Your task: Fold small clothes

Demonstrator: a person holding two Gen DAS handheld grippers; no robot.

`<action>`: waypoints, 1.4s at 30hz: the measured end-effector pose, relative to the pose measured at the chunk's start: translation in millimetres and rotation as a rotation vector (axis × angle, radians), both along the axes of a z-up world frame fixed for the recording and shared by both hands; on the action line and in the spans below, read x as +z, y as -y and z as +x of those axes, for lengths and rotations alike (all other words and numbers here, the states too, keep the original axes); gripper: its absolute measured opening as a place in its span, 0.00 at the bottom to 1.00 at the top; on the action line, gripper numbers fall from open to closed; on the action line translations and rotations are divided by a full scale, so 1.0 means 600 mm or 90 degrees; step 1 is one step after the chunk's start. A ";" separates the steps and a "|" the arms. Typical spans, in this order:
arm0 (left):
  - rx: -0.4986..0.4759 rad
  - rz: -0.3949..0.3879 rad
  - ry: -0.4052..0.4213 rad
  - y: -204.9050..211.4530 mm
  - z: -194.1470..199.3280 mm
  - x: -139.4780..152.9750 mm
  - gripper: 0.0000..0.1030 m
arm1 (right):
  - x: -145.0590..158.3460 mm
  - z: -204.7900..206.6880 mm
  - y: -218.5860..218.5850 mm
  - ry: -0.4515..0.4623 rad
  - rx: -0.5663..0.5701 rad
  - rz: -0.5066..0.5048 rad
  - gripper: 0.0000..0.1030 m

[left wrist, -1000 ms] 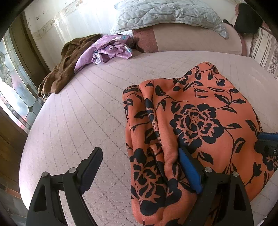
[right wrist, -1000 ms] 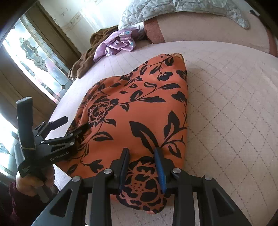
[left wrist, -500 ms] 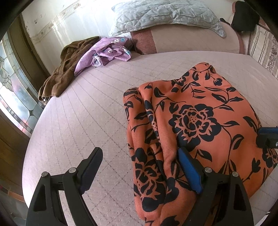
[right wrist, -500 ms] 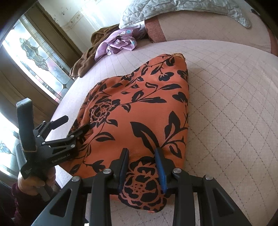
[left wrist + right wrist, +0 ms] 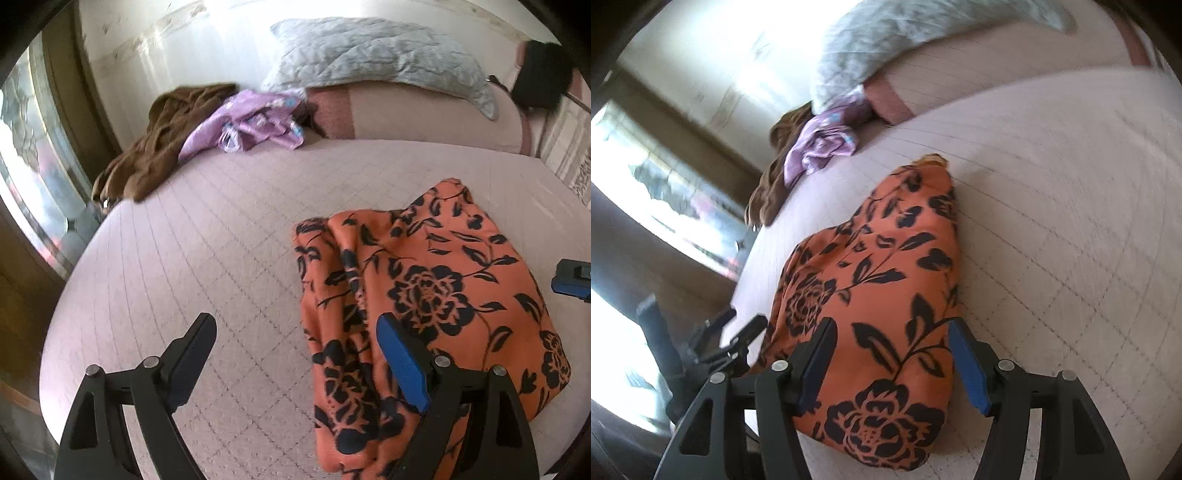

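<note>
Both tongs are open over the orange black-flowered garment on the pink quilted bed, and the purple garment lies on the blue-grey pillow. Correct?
Not quite. The purple garment lies on the pink quilted bed beside the brown garment, below the blue-grey pillow, as the left wrist view shows. The rest holds: left tongs and right tongs are open at the orange black-flowered garment.

Daylight glares from the window (image 5: 665, 206); fisheye edges warp, right view motion-blurred.

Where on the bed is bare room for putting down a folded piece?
Bare quilt lies left of the orange floral garment, up to the brown garment and purple garment, and on its right side. Crowded by the pillow.
</note>
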State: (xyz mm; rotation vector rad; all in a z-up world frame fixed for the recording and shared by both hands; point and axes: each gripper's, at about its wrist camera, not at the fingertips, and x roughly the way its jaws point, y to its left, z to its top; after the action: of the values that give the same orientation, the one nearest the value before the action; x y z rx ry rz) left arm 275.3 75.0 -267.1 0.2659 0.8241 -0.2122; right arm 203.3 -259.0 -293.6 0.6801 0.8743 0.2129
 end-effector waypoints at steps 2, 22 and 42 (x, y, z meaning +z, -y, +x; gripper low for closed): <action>0.012 0.004 -0.013 -0.006 0.009 -0.006 0.86 | -0.005 0.004 0.012 -0.006 -0.014 0.017 0.64; 0.021 0.015 -0.043 0.007 0.016 -0.022 0.86 | -0.027 0.017 0.020 -0.031 -0.017 0.064 0.65; 0.021 -0.094 -0.124 -0.009 0.060 -0.028 0.87 | -0.103 0.042 0.027 -0.110 -0.025 0.177 0.65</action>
State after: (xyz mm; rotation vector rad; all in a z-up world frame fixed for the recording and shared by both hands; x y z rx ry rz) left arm 311.3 80.4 -283.9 0.0936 1.0001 -0.2702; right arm 228.7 -275.1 -355.5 0.9846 1.0053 0.2448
